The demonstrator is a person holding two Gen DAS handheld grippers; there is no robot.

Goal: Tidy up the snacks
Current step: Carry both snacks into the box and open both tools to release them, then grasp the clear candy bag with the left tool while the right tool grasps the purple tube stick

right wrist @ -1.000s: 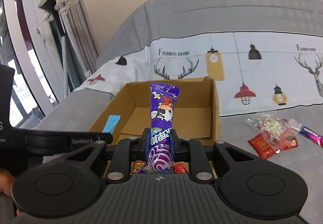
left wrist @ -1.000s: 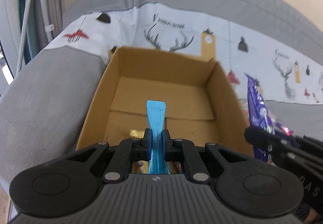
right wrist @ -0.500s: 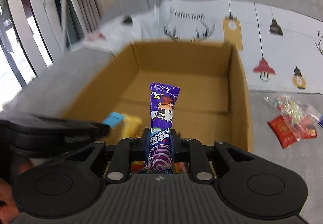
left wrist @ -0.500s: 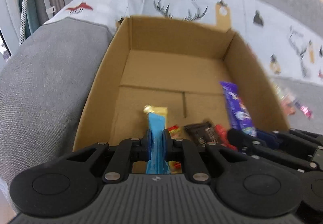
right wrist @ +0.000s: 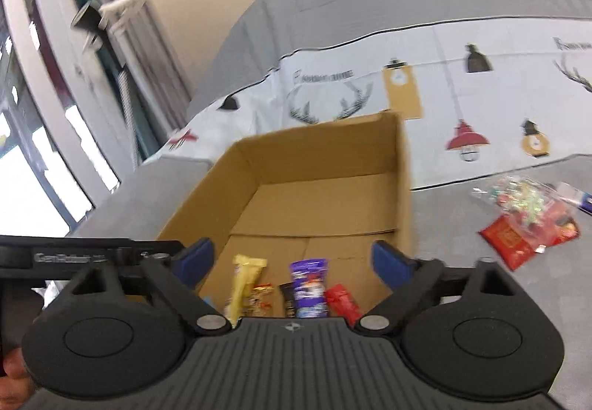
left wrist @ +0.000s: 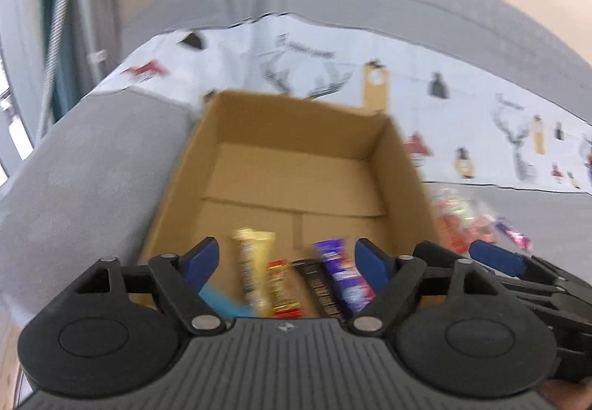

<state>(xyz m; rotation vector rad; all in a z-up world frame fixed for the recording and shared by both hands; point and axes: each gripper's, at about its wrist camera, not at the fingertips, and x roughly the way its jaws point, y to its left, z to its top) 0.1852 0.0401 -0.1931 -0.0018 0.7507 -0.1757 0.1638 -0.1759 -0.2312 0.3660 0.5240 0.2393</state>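
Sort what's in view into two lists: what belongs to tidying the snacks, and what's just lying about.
Part of the job:
- brown cardboard box
- purple snack packet, in the box
- yellow snack bar, in the box
- light blue wrapper, in the box
- red packet under a clear candy bag, outside on the grey cover

Just lying about:
- white printed sheet with antlers and lamps
- grey curtain

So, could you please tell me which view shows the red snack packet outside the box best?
The right wrist view: the red snack packet lies sharp and whole right of the cardboard box. The left wrist view shows only a motion-blurred reddish smear there.
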